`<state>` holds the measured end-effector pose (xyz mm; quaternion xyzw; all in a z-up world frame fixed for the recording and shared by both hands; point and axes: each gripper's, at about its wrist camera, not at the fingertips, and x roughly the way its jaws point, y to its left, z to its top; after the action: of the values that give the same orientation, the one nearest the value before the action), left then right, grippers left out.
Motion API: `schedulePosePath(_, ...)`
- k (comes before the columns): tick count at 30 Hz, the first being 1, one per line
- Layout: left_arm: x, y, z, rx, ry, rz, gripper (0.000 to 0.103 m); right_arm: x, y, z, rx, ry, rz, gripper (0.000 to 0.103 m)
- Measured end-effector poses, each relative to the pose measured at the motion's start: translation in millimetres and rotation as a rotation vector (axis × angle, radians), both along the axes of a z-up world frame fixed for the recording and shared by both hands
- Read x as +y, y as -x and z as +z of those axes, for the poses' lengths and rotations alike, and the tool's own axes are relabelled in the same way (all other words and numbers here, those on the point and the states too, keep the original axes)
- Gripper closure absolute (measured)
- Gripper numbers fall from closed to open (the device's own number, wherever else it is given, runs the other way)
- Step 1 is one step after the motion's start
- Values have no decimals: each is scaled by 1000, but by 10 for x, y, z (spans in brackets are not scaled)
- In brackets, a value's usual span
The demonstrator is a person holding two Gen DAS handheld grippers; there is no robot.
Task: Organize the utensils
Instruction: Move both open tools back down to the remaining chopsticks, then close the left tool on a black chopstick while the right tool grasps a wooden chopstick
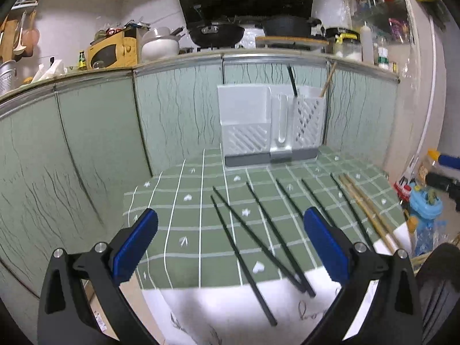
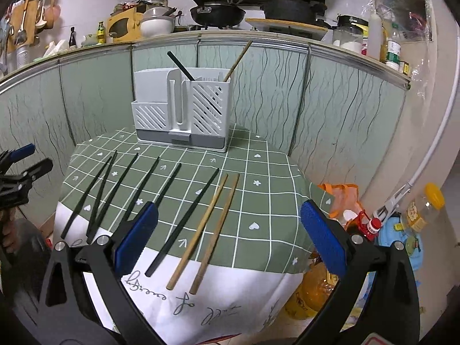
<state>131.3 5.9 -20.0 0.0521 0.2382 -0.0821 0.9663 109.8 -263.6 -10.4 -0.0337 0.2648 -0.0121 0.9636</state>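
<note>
Several black chopsticks (image 1: 260, 227) (image 2: 184, 218) lie in a row on the green checked tablecloth (image 1: 201, 201) (image 2: 258, 201). Two wooden chopsticks (image 2: 212, 230) (image 1: 371, 212) lie at the row's right end. A white slotted utensil holder (image 1: 271, 128) (image 2: 184, 109) stands at the table's back; one black and one wooden chopstick stand in its right compartment. My left gripper (image 1: 230, 244) hovers open above the black chopsticks, holding nothing. My right gripper (image 2: 228, 238) hangs open over the wooden pair and the nearest black one. The left gripper (image 2: 20, 169) also shows at the far left of the right wrist view.
Green cabinet panels (image 1: 95, 143) wall the table's back and left. The counter above carries a wok (image 2: 217, 13), pots and bottles. To the right of the table stand bottles (image 2: 425, 210) and bags on the floor. The cloth's white hem (image 2: 230, 296) hangs over the front edge.
</note>
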Motion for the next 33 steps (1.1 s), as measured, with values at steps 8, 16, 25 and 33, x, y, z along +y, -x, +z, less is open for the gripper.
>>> schedulePosePath(8,29,106,-318,32,-30,106,4,28,34,-293,36,36,-64,8)
schedulePosePath(16,1,125,-570,82,-2,135,16,4,69,-577,69,14,-119,8)
schedulePosePath(25,-199,51,-704,120,-43,97,43,34,5,-803,106,-42,-132,32)
schedulePosePath(33,-291,-85,-879,191,-56,93,75,56,-57,-959,140,-83,-94,49)
